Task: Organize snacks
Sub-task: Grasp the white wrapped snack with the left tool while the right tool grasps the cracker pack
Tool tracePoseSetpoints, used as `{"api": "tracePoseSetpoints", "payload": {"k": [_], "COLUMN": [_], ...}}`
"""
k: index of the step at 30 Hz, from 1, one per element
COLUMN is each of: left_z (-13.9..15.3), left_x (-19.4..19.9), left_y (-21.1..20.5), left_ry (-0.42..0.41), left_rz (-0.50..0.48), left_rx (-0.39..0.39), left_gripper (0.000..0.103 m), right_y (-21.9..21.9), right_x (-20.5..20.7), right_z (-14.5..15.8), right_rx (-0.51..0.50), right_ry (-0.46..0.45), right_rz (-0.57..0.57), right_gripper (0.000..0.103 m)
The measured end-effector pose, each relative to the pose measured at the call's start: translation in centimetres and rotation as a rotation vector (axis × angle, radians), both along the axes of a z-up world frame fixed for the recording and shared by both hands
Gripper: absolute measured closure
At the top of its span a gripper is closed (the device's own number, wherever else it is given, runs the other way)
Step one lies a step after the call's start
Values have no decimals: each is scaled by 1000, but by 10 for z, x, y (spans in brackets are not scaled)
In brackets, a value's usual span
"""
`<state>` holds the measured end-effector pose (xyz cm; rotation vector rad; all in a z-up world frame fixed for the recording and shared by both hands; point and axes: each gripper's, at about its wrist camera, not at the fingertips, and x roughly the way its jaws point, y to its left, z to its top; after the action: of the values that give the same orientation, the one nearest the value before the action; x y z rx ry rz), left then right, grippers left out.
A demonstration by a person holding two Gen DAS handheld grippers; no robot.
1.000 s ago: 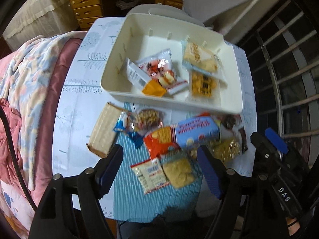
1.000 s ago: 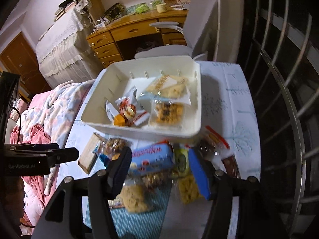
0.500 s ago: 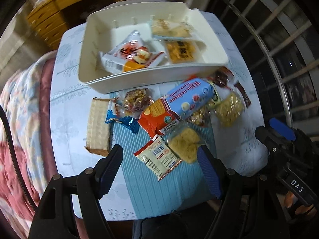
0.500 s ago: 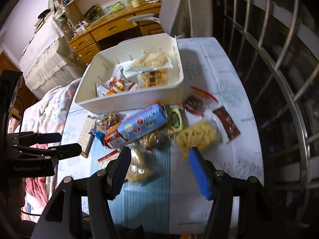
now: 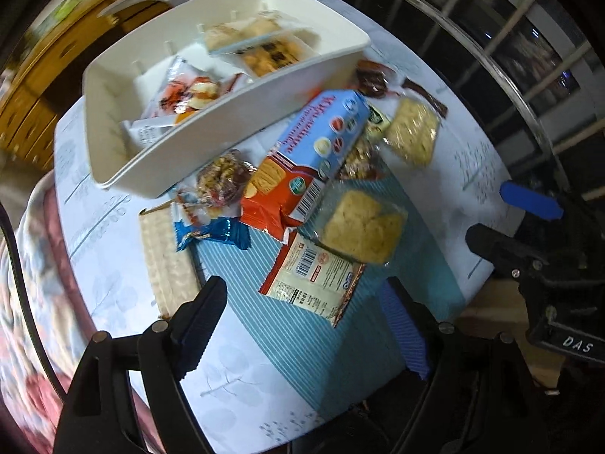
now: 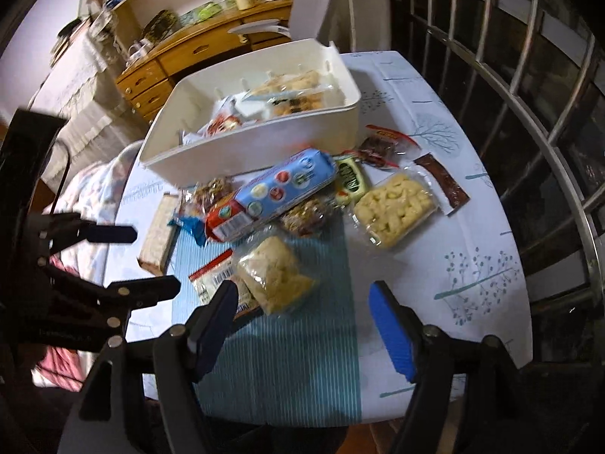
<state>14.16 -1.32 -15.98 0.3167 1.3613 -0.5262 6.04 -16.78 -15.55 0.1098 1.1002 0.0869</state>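
We see the left gripper held above the near table edge, tilted so the scene leans, jaws wide with nothing between them. The right gripper hovers over the striped mat, also wide and empty, aimed at the snack pile. In the right view the left gripper sits off at the left, apart from the snacks.

Nearest on the mat we have a red-edged packet with a clear cracker pack overlapping its far corner. Left of these lies a wafer bar, touching a blue foil wrapper. Behind them the blue-and-orange biscuit pack lies across the pile, its far end by the bin wall. To the right a yellow puff pack lies just beside a brown sachet.

Farthest, the white bin stands on the table, already holding several packets.
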Motion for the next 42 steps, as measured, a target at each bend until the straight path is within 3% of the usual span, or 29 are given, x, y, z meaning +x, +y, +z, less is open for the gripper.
{"api": "tracePoseSetpoints", "payload": {"k": [7, 14, 24, 38, 42], "left_z": [-27, -58, -92, -128, -129], "left_x": [-3, -3, -8, -14, -16], "left_y": [0, -5, -20, -62, -78], "left_ry": [18, 43, 73, 18, -2], "left_rz": [-118, -199, -220, -241, -238], "left_rx": [-3, 18, 52, 122, 105], "left_gripper": [14, 14, 14, 14, 17], "right_y": [21, 31, 36, 37, 38], "right_x": [-10, -7, 5, 36, 45], "right_z": [-21, -40, -69, -82, -84], "right_rx": [-99, -170, -239, -178, -158], "right_ry": [-49, -123, -127, -65, -50], "right_rz": [99, 197, 363, 475, 505], "right_gripper": [31, 31, 31, 31, 31]}}
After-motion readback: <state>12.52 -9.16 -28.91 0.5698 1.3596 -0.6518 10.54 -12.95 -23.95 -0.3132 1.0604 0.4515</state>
